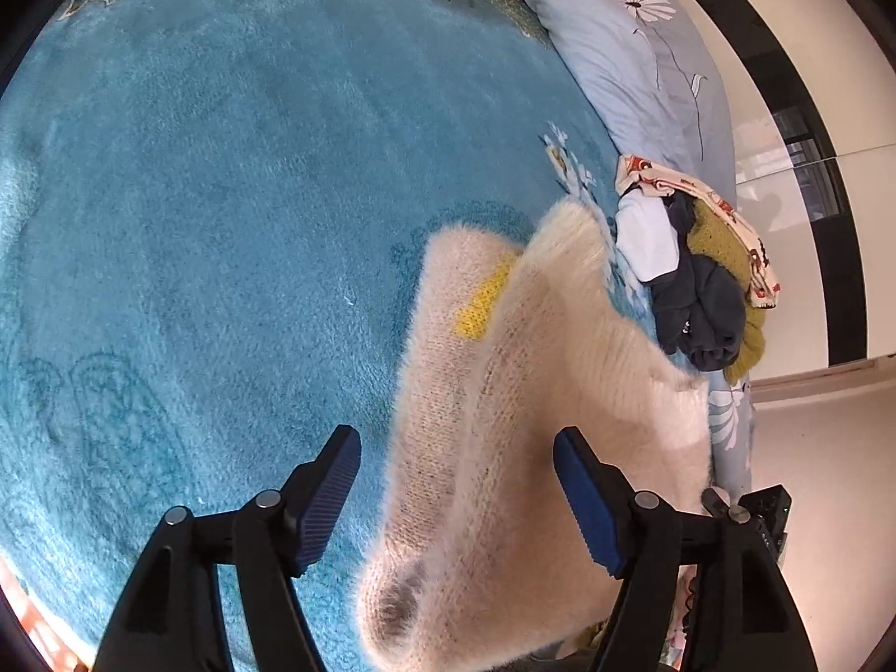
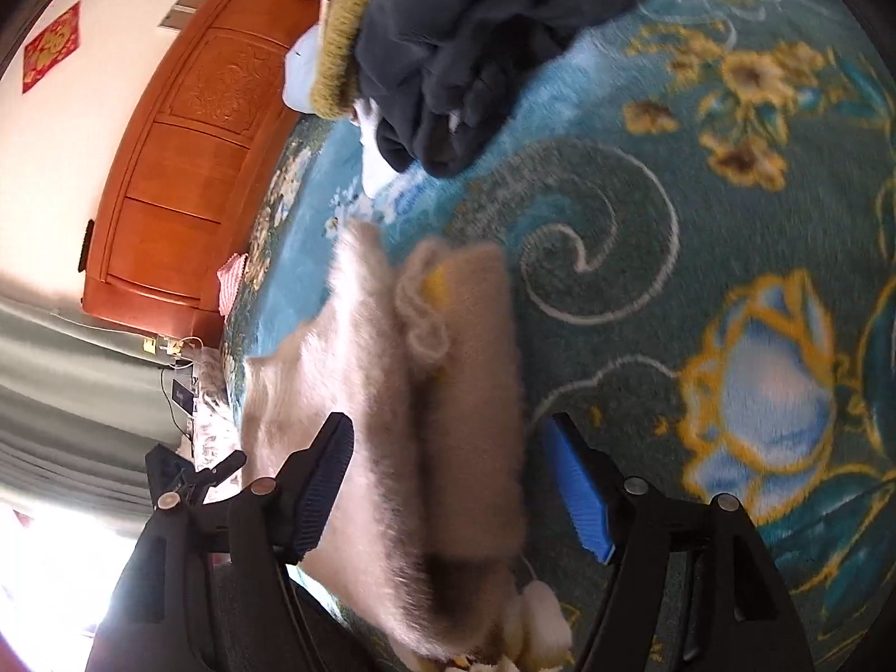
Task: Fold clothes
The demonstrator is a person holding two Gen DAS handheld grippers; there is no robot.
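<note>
A fluffy cream sweater [image 1: 537,403] with a yellow patch lies partly folded on a blue plush blanket [image 1: 224,196]. My left gripper [image 1: 456,495] is open, its jaws wide apart above the sweater's near edge, holding nothing. In the right wrist view the same sweater [image 2: 425,392] lies folded over on the patterned teal blanket [image 2: 700,224]. My right gripper [image 2: 448,481] is open, its jaws either side of the folded sweater, just above it. The view is blurred by motion.
A pile of clothes [image 1: 700,269], dark navy, olive knit, white and printed, lies beyond the sweater; it also shows in the right wrist view [image 2: 448,56]. A light blue floral quilt [image 1: 633,56] lies along the bed's edge. A wooden headboard [image 2: 185,157] stands behind.
</note>
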